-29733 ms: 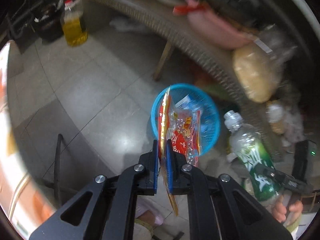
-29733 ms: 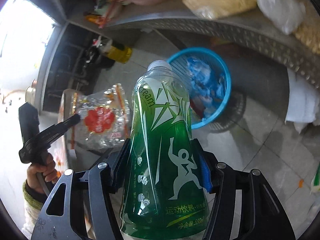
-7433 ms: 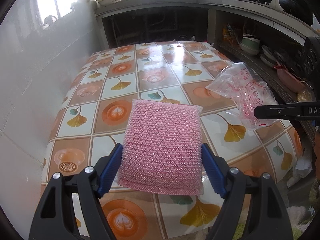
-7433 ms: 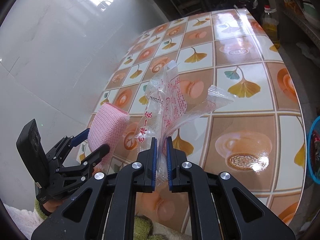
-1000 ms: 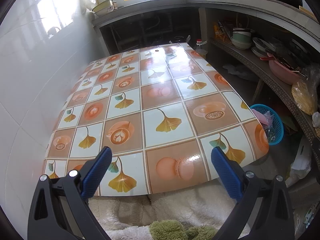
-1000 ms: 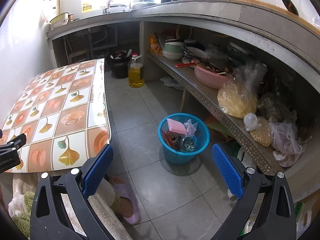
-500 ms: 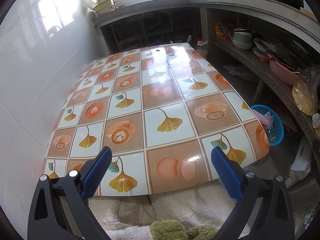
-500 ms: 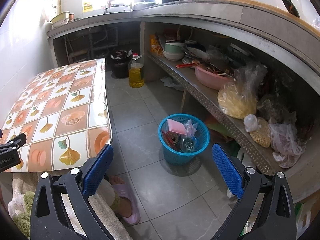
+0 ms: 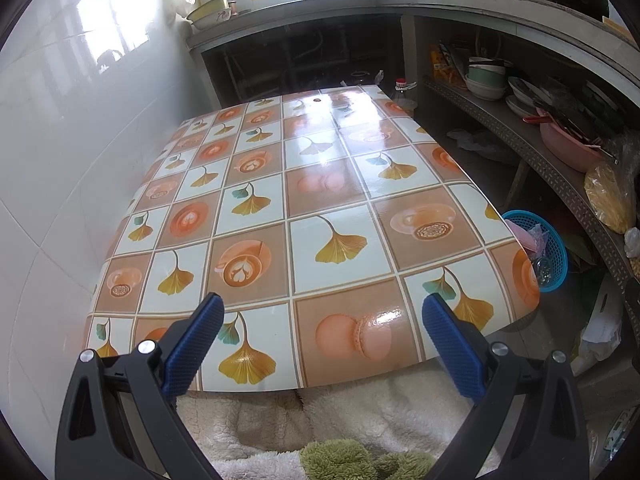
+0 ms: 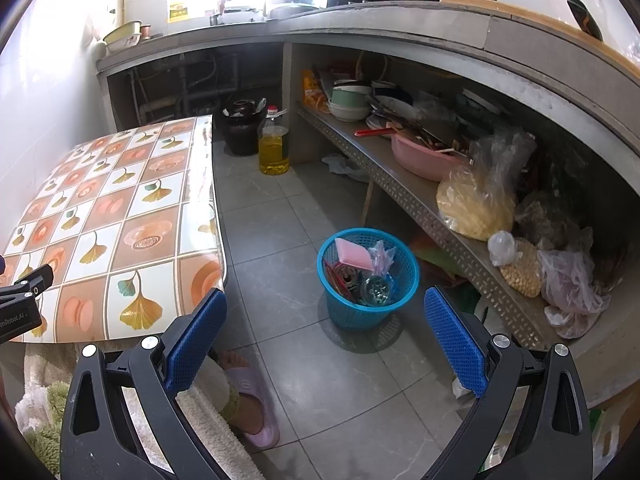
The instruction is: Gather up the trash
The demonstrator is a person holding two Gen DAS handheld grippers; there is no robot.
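Observation:
A blue plastic basket stands on the grey floor beside the table and holds a pink sponge, a crumpled clear bag and other trash. The same basket shows past the table's right edge in the left wrist view. My right gripper is open and empty, hovering above the floor short of the basket. My left gripper is open and empty over the near edge of the tiled-pattern table. The left gripper's tip shows at the left of the right wrist view.
A metal shelf with bowls, a pink basin and food bags runs along the right. An oil bottle and dark pot stand on the floor at the back. A person's slippered foot is under the right gripper.
Nothing has visibly moved over the last second. Compared with 7.4 s ago, the pink sponge and the clear bag have left my grippers and lie in the basket.

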